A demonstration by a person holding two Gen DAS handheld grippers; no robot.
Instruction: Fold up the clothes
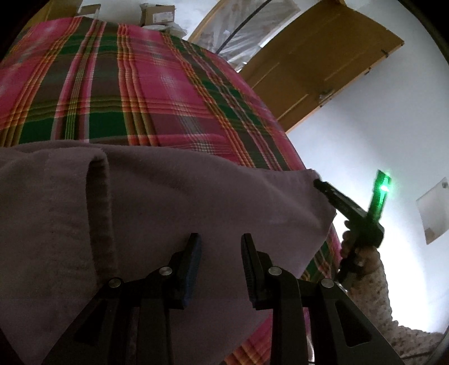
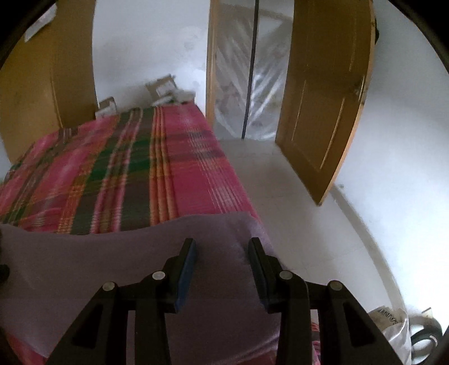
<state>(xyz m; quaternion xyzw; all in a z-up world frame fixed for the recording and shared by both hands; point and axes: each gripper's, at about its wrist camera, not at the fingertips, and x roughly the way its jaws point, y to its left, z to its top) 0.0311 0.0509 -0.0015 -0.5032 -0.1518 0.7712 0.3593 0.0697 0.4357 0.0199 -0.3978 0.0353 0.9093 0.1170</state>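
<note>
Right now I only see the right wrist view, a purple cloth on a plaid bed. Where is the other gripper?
Observer: The left gripper is open, pointing at the same purple cloth.
Operator: Is the cloth flat there?
Observer: No, a raised fold runs down it, left of that gripper.
Operator: Who holds my gripper?
Observer: A hand in a speckled knit sleeve; a green light glows on the right gripper.

A garment (image 1: 174, 202) lies on the near end of a bed cover (image 1: 134, 84), which stretches away to the far wall. Boxes (image 1: 157, 12) sit beyond the cover's far end. To the right of the bed stands an open door (image 2: 325, 106), with a doorway (image 2: 247, 70) just left of it. The left gripper (image 1: 220, 269) and right gripper (image 2: 221, 272) hang over the garment's near part.
</note>
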